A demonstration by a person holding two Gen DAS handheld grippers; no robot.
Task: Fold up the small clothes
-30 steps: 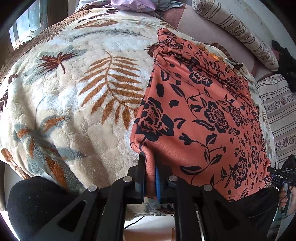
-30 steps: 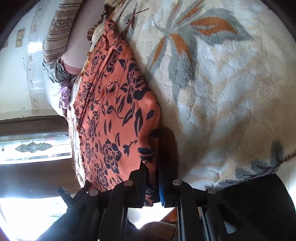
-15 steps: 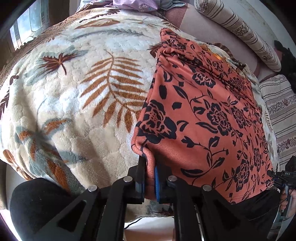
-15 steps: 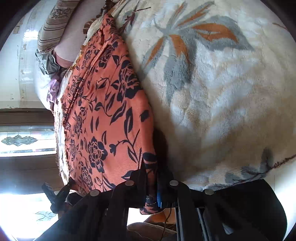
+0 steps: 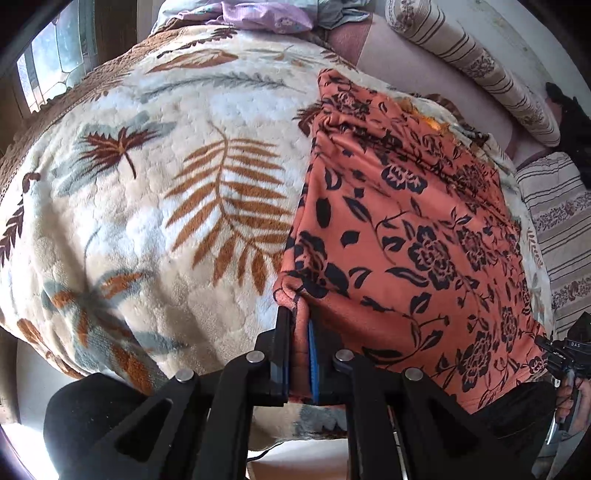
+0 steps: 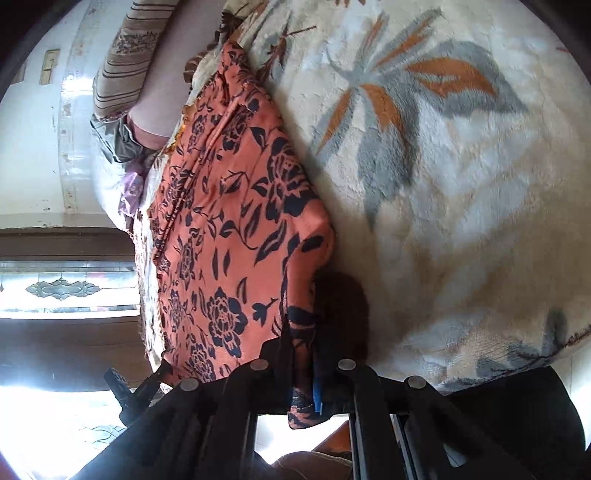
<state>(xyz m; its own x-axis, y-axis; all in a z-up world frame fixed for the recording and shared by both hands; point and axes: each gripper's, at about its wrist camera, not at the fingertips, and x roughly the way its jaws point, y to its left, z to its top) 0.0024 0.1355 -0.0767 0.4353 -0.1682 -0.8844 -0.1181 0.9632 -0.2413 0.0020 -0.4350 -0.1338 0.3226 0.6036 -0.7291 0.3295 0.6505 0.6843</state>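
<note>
An orange garment with a black flower print (image 5: 406, 229) lies spread on the leaf-patterned blanket (image 5: 147, 206). My left gripper (image 5: 301, 332) is shut on the garment's near left corner. My right gripper (image 6: 303, 354) is shut on the garment's (image 6: 236, 236) other near corner, and a flap of cloth hangs down between its fingers. The right gripper also shows at the right edge of the left wrist view (image 5: 569, 354). The left gripper shows at the lower left of the right wrist view (image 6: 125, 387). The cloth is stretched between the two.
Striped pillows (image 5: 476, 62) and a purple cloth heap (image 5: 258, 14) lie at the far end of the bed. A window (image 5: 48, 70) is at the far left. The blanket edge (image 6: 517, 365) drops off just in front of both grippers.
Both grippers have kept their hold on the corners. The garment's near edge has moved a little farther over the blanket, away from the bed edge, and the cloth lies flatter.
</note>
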